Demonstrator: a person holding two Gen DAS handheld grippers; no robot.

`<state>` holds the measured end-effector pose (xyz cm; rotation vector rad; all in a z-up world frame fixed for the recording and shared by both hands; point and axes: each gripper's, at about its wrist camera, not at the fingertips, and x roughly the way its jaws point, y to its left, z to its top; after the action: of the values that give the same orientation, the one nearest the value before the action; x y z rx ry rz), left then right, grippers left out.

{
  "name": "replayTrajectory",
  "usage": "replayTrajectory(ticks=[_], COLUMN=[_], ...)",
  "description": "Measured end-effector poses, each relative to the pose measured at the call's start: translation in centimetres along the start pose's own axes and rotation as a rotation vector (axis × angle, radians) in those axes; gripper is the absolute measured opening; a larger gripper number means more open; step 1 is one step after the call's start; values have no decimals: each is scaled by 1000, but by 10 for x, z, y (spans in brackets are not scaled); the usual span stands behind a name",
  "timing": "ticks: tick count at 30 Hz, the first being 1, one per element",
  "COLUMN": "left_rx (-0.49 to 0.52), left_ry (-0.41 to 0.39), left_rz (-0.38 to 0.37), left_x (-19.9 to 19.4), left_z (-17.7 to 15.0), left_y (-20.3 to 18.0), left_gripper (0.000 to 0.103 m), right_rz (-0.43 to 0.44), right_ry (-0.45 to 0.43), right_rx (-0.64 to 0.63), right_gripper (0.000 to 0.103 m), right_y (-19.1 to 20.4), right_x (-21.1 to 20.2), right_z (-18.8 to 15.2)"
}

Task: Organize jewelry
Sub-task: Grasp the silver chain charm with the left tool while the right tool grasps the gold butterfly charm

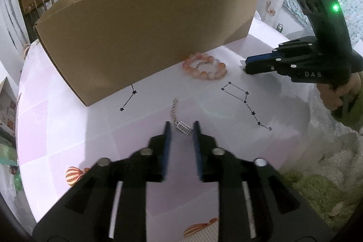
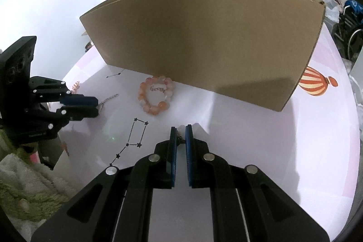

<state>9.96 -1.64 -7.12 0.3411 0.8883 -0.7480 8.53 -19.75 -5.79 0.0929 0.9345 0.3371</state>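
where cardboard box (image 1: pixel 145 37) stands: one bead bracelet (image 1: pixel 204 67); left claw (image 1: pixel 181 128) spread around chain (image 1: pixel 174 109); right claw (image 2: pixel 181 131) pinching second chain (image 2: pixel 180 140).

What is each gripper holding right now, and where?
Left gripper: open around the silver chain's charm end, not clamped. Right gripper: nearly shut on a small chain at its tips.

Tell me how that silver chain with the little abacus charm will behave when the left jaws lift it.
The silver chain lies in a loose, kinked line on the table, so it will probably hang limp. Its fine links suggest it is light. The charm sits between the left gripper jaws; gripped there, the rest would likely trail and swing.
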Motion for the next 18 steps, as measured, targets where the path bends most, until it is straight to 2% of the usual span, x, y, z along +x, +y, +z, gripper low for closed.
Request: replayTrajectory(ticks=[7, 13, 18], left_rx=[-30, -35, -30], left_ry=[12, 16, 12], left_rz=[25, 50, 40], left_x=[3, 4, 3], left_z=[4, 6, 5], left_y=[5, 9, 10], left_gripper=[23, 9, 5], right_rz=[4, 3, 5], right_ry=[-10, -23, -30], right_rx=[17, 14, 11], right_gripper=[8, 8, 8], right_y=[-5, -9, -11], right_x=[-2, -7, -11], right_z=[-3, -5, -7])
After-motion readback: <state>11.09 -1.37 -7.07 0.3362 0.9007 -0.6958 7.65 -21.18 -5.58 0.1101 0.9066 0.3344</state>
